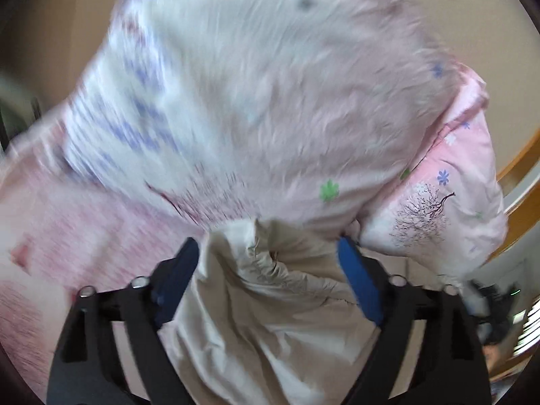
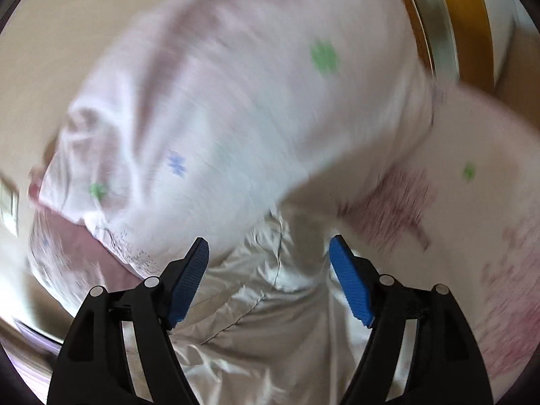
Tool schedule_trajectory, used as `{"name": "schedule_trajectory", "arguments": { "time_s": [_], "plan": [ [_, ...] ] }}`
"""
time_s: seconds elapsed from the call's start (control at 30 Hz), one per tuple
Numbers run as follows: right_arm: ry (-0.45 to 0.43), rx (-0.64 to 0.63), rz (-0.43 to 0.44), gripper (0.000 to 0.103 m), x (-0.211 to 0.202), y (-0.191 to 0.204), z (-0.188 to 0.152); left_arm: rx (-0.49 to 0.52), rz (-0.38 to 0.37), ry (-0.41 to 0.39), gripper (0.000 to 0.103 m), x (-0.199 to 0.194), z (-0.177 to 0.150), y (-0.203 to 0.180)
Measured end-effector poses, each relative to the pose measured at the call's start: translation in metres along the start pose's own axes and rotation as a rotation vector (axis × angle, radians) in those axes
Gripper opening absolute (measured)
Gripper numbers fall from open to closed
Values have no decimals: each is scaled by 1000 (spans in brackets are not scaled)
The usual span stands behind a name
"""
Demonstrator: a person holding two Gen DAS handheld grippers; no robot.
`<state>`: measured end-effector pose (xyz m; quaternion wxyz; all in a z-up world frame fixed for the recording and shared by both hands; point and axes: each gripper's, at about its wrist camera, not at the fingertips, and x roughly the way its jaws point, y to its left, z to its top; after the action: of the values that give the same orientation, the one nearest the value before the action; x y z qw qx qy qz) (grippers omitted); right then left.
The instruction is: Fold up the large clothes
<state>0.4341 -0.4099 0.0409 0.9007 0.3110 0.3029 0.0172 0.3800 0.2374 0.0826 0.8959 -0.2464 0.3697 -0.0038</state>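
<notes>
left gripper point(image 1: 270, 246) stands with its blue-padded jaws spread wide in the left wrist view, and a bunched fold of the beige garment point(image 1: 270, 303) lies loose between them. the left pad is close beside the cloth edge and the right pad sits just at the fold's other side; neither pad visibly presses it. beyond the fingertips a pink and white quilt point(image 1: 236, 84) with small green and blue flowers and a dark tree print fills most of the view, heavily blurred. at the right edge a strip of orange-brown wooden frame point(image 1: 519, 162) shows, with some dark object low down that is too blurred to tell.

right wrist view: the right gripper point(image 2: 270, 246) also has its jaws apart, with clear gaps on both sides between the ribbed blue pads and the shiny beige garment point(image 2: 263, 297), which lies crumpled below and between the fingers. the same flowered quilt point(image 2: 253, 101) rises ahead, blurred, and a wooden and metal rail point(image 2: 449, 17) curves across the upper right.
</notes>
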Motion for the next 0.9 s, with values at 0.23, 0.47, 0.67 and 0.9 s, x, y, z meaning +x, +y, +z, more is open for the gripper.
{"name": "schedule_trajectory", "arguments": {
  "time_s": [0.23, 0.47, 0.67, 0.9],
  "plan": [
    [168, -514, 92, 32, -15, 67, -60, 313, -97, 58, 85, -32, -60, -65],
    [295, -792, -15, 31, 17, 121, -124, 488, -42, 172, 81, 5, -107, -113],
    [454, -666, -153, 29, 86, 117, -110, 453, 53, 243, 80, 54, -88, -120],
    [557, -573, -219, 29, 136, 115, -97, 415, 119, 298, 79, 85, -75, -130]
  ]
}}
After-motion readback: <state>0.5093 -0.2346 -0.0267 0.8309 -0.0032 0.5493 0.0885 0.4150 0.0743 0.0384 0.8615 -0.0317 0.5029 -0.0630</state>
